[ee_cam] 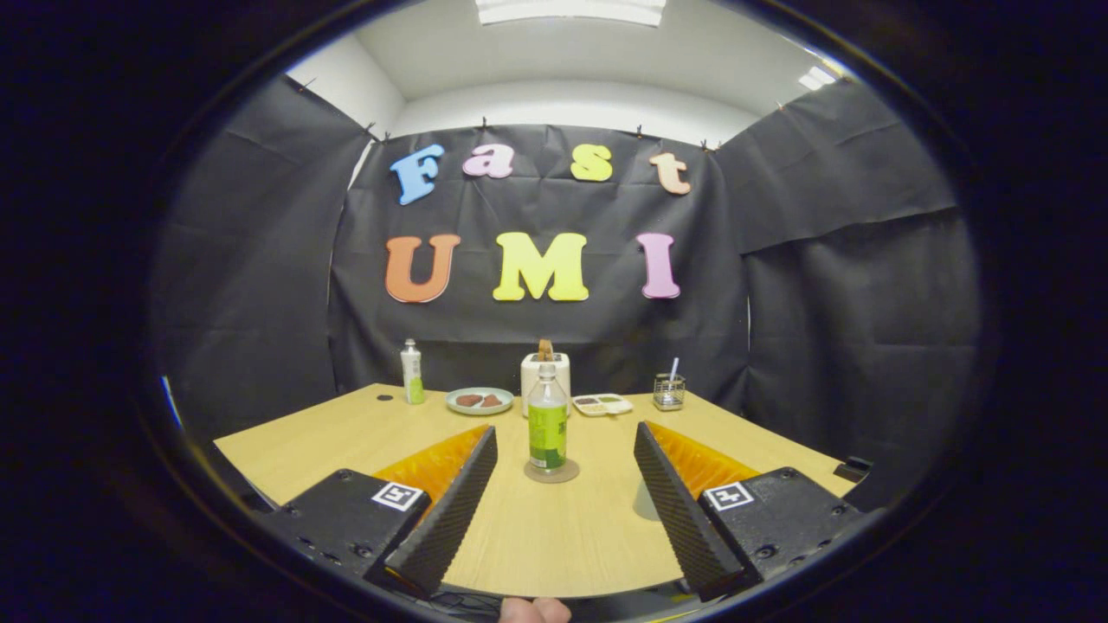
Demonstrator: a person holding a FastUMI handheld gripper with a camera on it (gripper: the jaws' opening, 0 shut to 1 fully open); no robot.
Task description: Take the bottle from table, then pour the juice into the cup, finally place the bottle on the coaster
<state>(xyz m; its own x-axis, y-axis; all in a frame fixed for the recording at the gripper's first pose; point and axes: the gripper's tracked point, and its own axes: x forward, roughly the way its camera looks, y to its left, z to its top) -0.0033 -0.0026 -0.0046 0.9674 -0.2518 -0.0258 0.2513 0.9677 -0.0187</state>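
A clear bottle (548, 424) with a green label and a white cap stands upright on a round coaster (551, 473) in the middle of the wooden table (346, 433). My gripper (565, 431) is open, its fingers spread wide on either side of the bottle and touching nothing. The bottle sits just ahead of the fingertips, in line with the gap. A pale cup (642, 504) peeks out beside the right finger, mostly hidden behind it.
Along the table's far edge stand a small white-and-green bottle (412, 372), a plate with food (479, 400), a white toaster (545, 368), a small white tray (602, 403) and a glass holder with a straw (668, 391). A dark object (853, 468) lies at the right edge.
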